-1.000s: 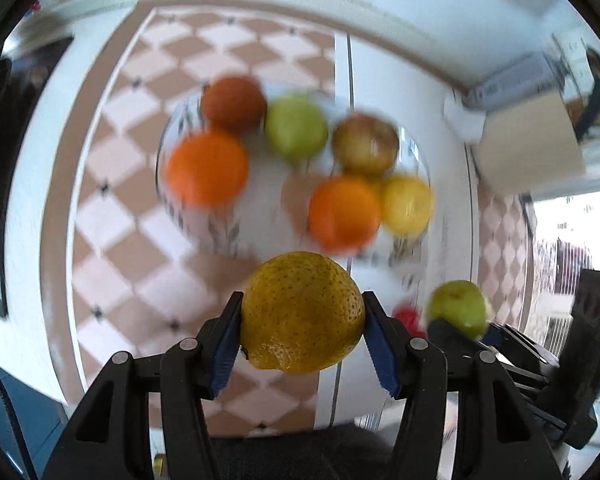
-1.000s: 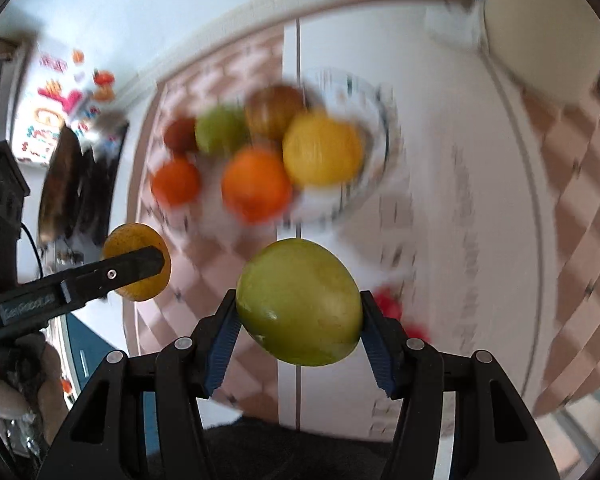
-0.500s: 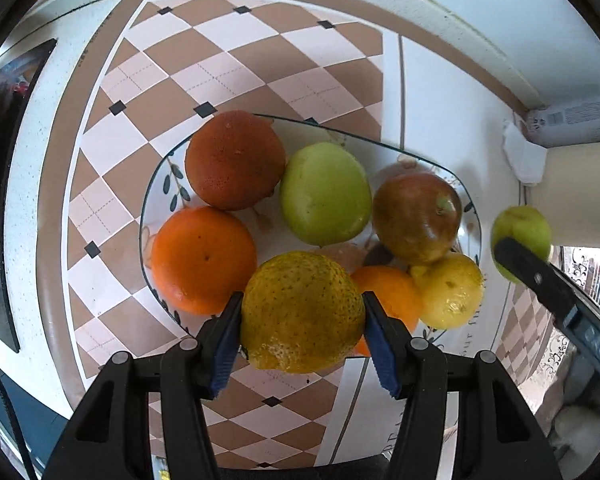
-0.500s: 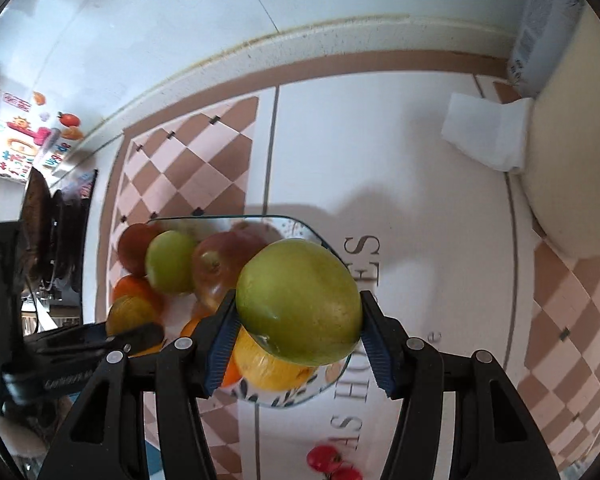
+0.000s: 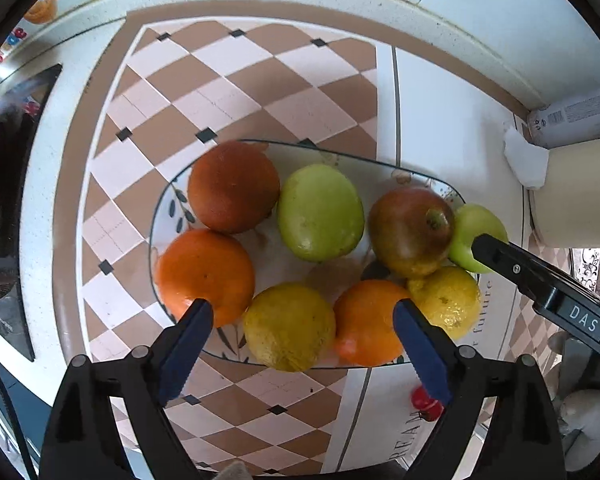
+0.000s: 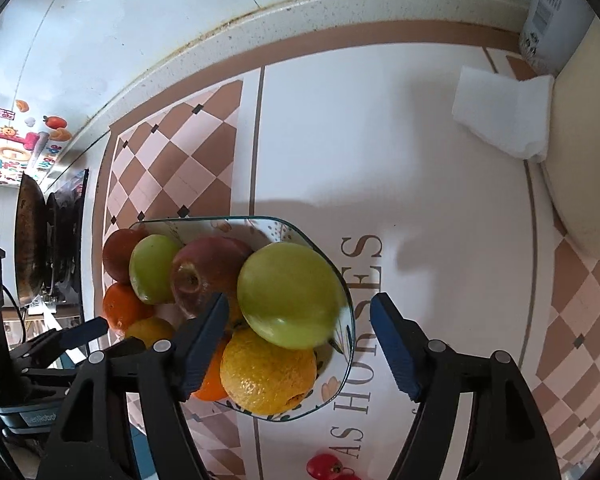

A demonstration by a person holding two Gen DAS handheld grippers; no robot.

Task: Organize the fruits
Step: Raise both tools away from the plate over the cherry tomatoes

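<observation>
A glass plate with leaf prints holds several fruits: oranges, green apples, a red apple and lemons. My left gripper is open above the plate's near edge, and the yellow-green citrus lies on the plate between its fingers. My right gripper is open over the plate's right end, and the green apple rests on the other fruits, free of the pads. That apple also shows in the left wrist view.
The plate sits on a checkered and white mat on the counter. A small red fruit lies near the mat's front. A folded white cloth and a cream container stand at right. A stove is at left.
Both grippers came down over the plate and opened. The yellow-green citrus and the green apple left the pads and now lie on the plate.
</observation>
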